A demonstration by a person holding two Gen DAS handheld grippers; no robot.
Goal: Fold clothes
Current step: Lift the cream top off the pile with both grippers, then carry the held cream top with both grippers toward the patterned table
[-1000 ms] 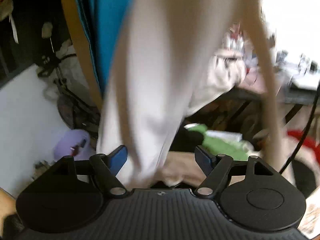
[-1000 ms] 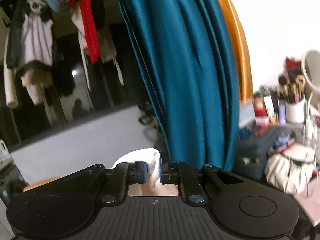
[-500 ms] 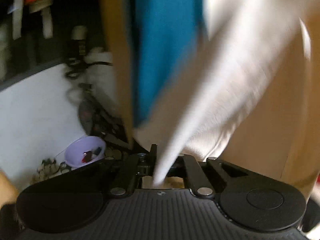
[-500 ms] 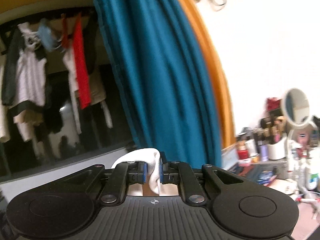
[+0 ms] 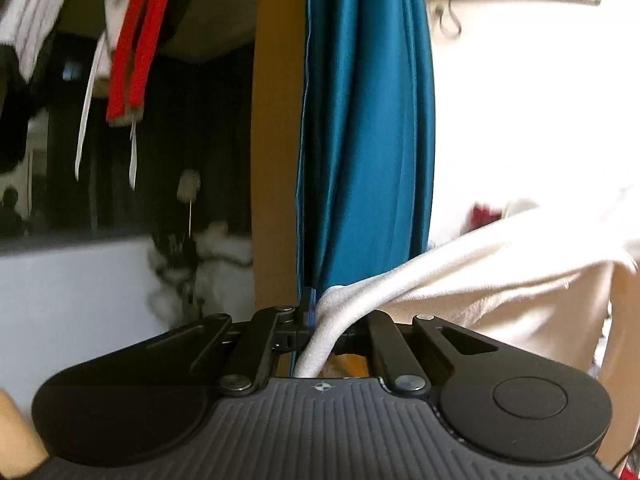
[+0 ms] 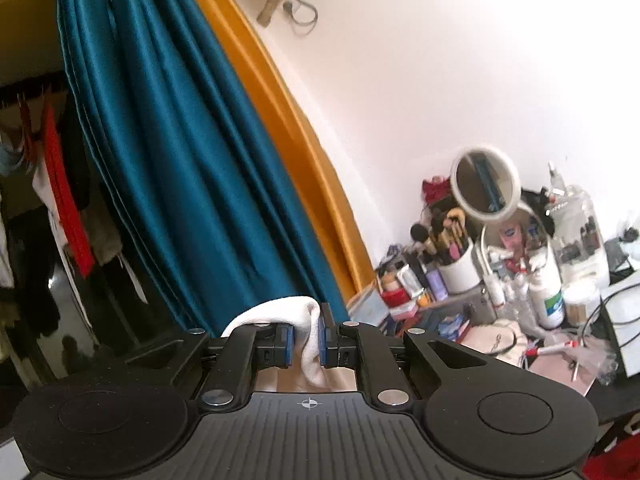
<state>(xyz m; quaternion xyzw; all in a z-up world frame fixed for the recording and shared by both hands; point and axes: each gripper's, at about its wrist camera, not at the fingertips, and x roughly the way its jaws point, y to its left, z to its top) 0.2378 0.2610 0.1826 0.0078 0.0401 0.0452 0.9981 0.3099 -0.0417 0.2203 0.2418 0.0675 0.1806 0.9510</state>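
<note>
1. Up high, the left gripper (image 5: pixel 320 320) pinches a thick edge of the white garment (image 5: pixel 480 280). Its tongs are narrow, squeezed on the cloth.
2. From that pinch the garment runs off toward 3 o'clock in the left view. It hangs in the air, and I cannot see any table under it.
3. Behind it at 12 o'clock hangs a blue curtain (image 5: pixel 368 120). Red clothes (image 5: pixel 136 40) hang at 10 o'clock.
4. Next, the right gripper (image 6: pixel 306 342) also holds a bunched bit of the garment. Its tongs are narrow too, with white cloth between them.
5. At 3 o'clock in the right view sits a messy desk (image 6: pixel 560 368) with a round mirror (image 6: pixel 484 184) and bottles.
6. I think the cloth could slip, because each pinch holds only a small rolled edge.
7. It could also swing into the curtain or knock over the bottles if the hands move fast.
</note>
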